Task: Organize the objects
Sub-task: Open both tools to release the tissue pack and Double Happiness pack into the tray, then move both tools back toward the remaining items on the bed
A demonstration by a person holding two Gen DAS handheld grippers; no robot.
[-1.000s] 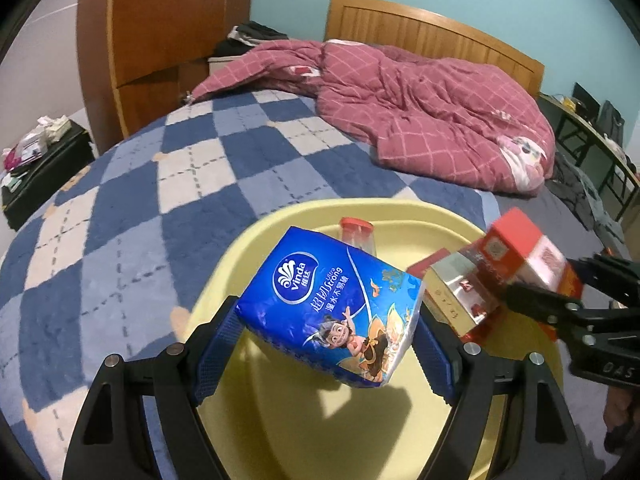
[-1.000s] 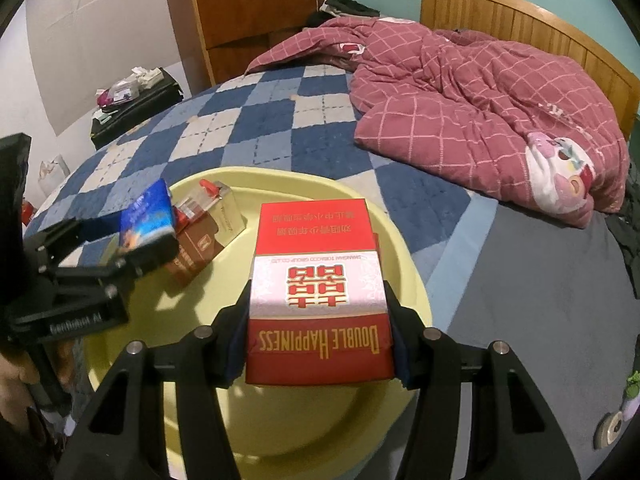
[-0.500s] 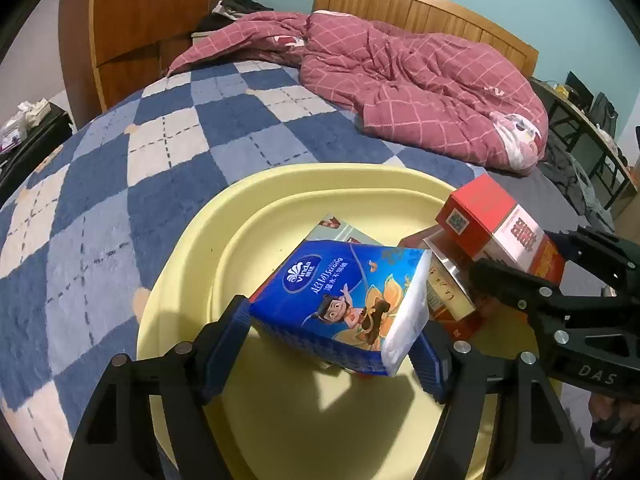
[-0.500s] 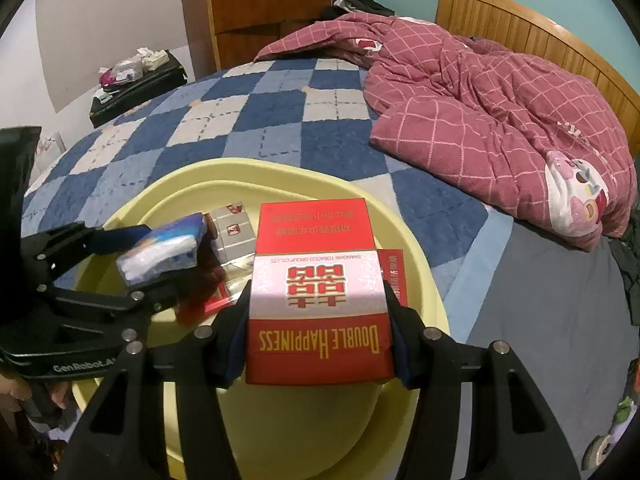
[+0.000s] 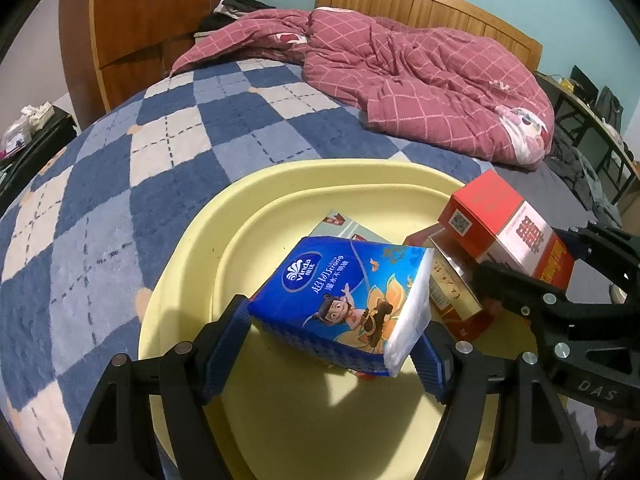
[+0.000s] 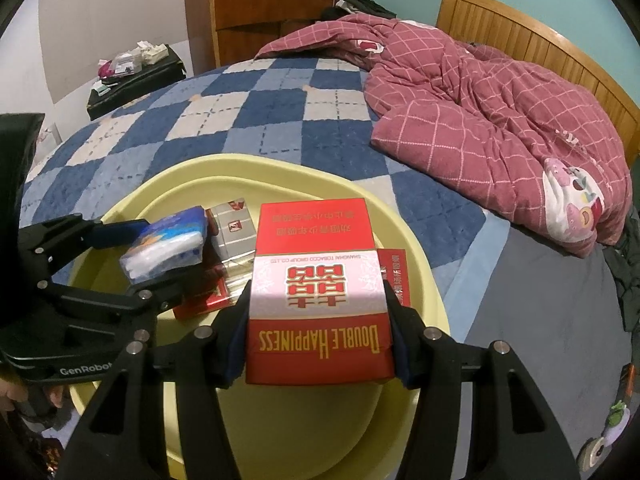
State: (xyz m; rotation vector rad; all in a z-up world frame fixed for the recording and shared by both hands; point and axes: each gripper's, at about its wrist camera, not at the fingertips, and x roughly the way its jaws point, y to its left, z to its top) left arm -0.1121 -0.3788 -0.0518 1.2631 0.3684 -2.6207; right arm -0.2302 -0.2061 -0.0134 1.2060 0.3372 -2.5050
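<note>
Two hand-held grippers work over a yellow plastic basin (image 5: 192, 248) that rests on a blue checked bedspread (image 5: 120, 184). The left gripper (image 5: 336, 344) carries a blue Vinda tissue pack (image 5: 340, 288), tilted, low over the basin floor; its jaws are opening, and the pack still lies between the blue pads, probably to drop it beside the small boxes (image 5: 452, 292) already gathered there. The right gripper (image 6: 318, 344) clamps a red Double Happiness carton (image 6: 316, 300) by its two sides, held level above the basin's near right part, apparently waiting its turn. A rumpled pink quilt (image 6: 500, 112) lies well apart, near the headboard.
</note>
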